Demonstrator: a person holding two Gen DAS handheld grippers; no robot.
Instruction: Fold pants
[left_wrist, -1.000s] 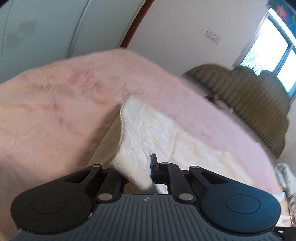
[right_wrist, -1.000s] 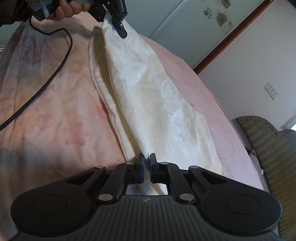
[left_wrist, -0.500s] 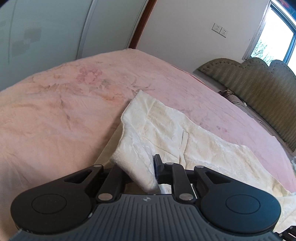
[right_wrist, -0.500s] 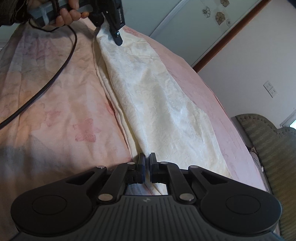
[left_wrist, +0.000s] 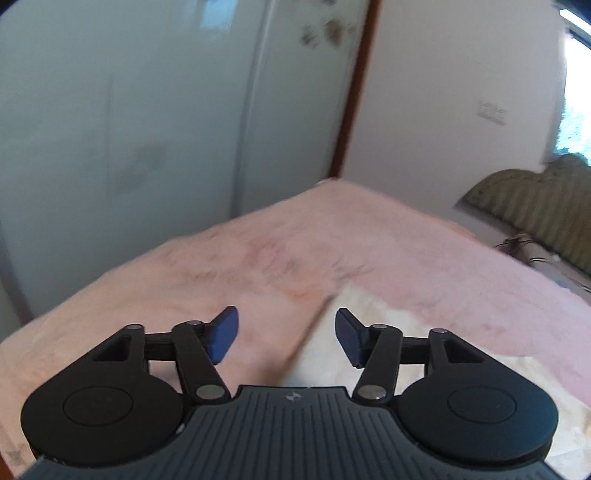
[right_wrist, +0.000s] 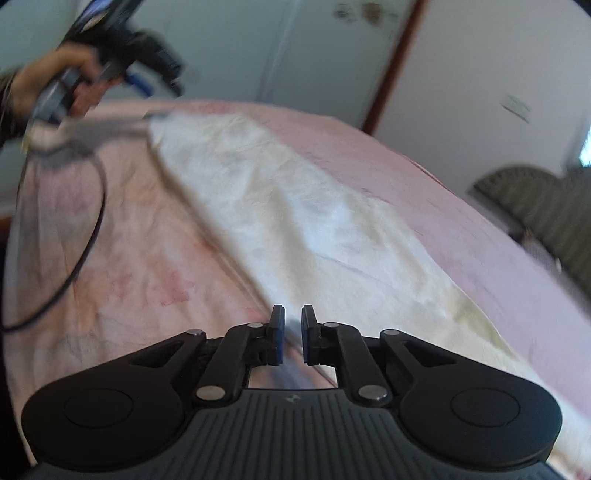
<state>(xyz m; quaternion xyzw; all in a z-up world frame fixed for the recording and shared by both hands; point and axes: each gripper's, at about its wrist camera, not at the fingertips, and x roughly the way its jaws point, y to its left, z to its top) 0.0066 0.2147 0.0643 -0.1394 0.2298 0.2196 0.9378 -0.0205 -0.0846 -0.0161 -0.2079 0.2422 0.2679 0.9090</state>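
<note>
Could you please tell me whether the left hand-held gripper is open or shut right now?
Open: the left hand-held gripper has its blue pads spread wide, nothing between them, above the pants.

This is looking like a bedroom in someone's home. A bed (right_wrist: 388, 173) is taking up most of the room, wearing a pink flowered blanket (left_wrist: 258, 280). At about eleven o'clock pale wardrobe doors (left_wrist: 147, 110) are standing behind it, with small flower decals (left_wrist: 321, 33) showing near the top. At two o'clock a padded olive headboard (left_wrist: 528, 199) is sitting under a bright window (left_wrist: 576, 122), with a wall socket (left_wrist: 491, 110) showing beside it.
</note>
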